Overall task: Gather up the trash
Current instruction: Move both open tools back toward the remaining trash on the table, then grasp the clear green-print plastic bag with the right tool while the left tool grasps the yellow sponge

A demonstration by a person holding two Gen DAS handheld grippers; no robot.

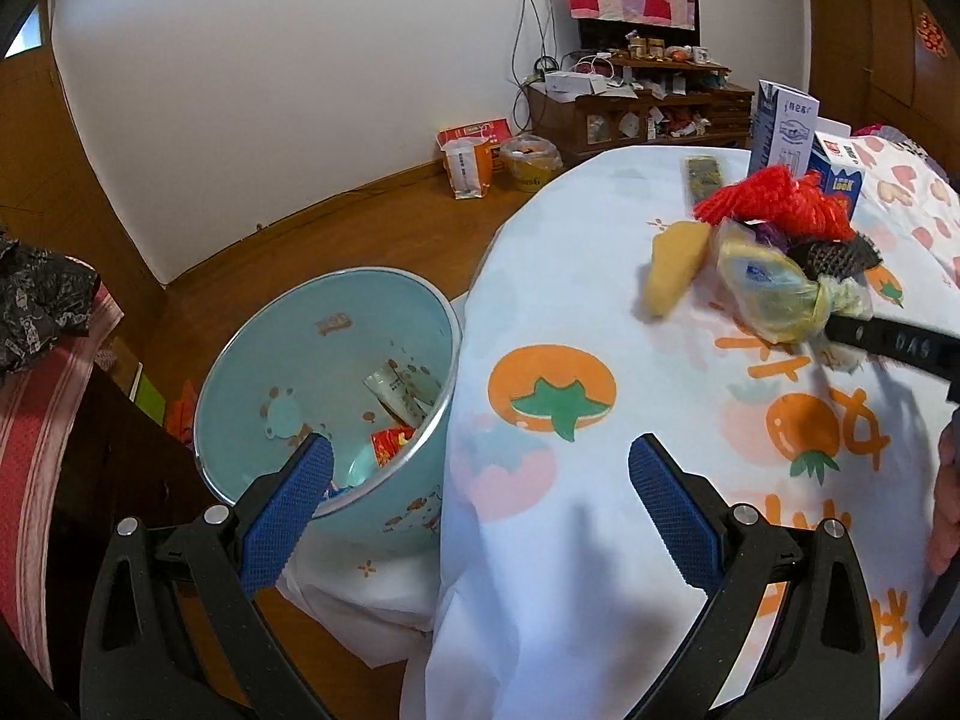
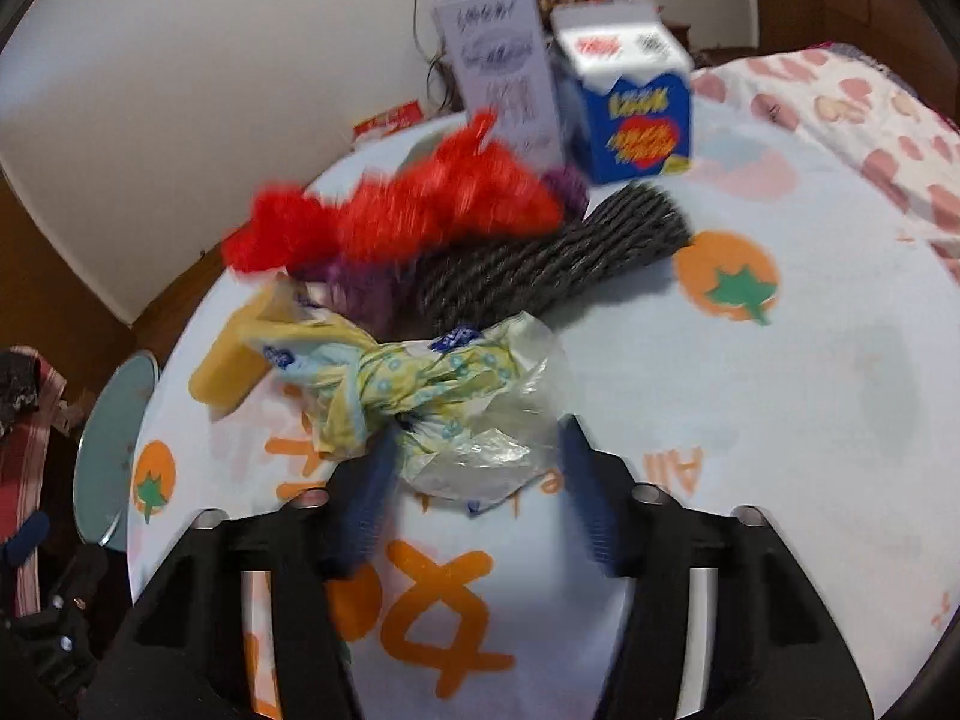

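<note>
Round table w/ a fruit-print cloth (image 1: pixel 600 312), trash heaped toward the upper right of the left wrist view. Left gripper (image 1: pixel 480 480) hangs at the bottom centre, jaws wide, nothing btwn the blue pads (image 1: pixel 288 504); it straddles the table edge and the pale blue bin (image 1: pixel 252 372) at lower left. The bin sits on the wood floor just beside the table, a few wrappers (image 1: pixel 399 396) inside. Right gripper (image 2: pixel 474 468) is low centre in its own view, jaws about half-closed around the crumpled yellow-and-clear plastic bag (image 2: pixel 420 396); the left pad looks to be touching the bag, but the shot is blurred, so can't tell if it's truly pinched. Behind the bag: red mesh net (image 2: pixel 396 216), dark foam netting (image 2: pixel 552 258), a yellow sponge-like lump (image 2: pixel 222 372) at mid-left. Two cartons stand upright at top centre, white one (image 2: pixel 504 66) and blue one (image 2: pixel 636 102), side by side.
</note>
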